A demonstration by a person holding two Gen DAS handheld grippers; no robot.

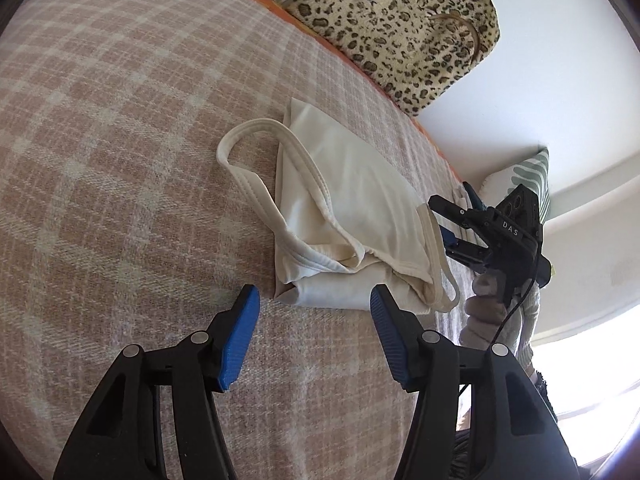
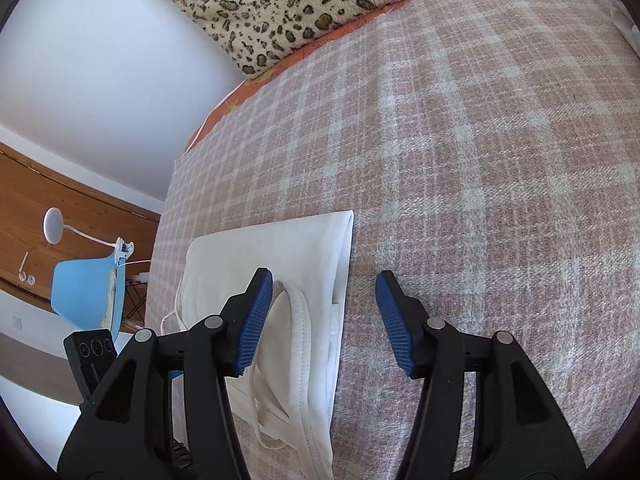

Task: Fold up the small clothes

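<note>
A cream tank top (image 1: 352, 208) lies partly folded on the pink plaid blanket (image 1: 120, 140), with one strap looped out to the left. My left gripper (image 1: 314, 300) is open and empty, just in front of the top's near edge. My right gripper (image 1: 448, 228) is seen from the left wrist view at the top's right edge, jaws apart. In the right wrist view the right gripper (image 2: 324, 284) is open and empty, its left finger over the folded top (image 2: 304, 264) and its right finger over the blanket (image 2: 480, 160).
A leopard-print cushion (image 1: 400, 20) leans on the white wall behind the bed; it also shows in the right wrist view (image 2: 288, 4). A green striped pillow (image 1: 524, 176) sits at the far right. A blue chair (image 2: 88, 296) and white lamp (image 2: 54, 224) stand beside the bed.
</note>
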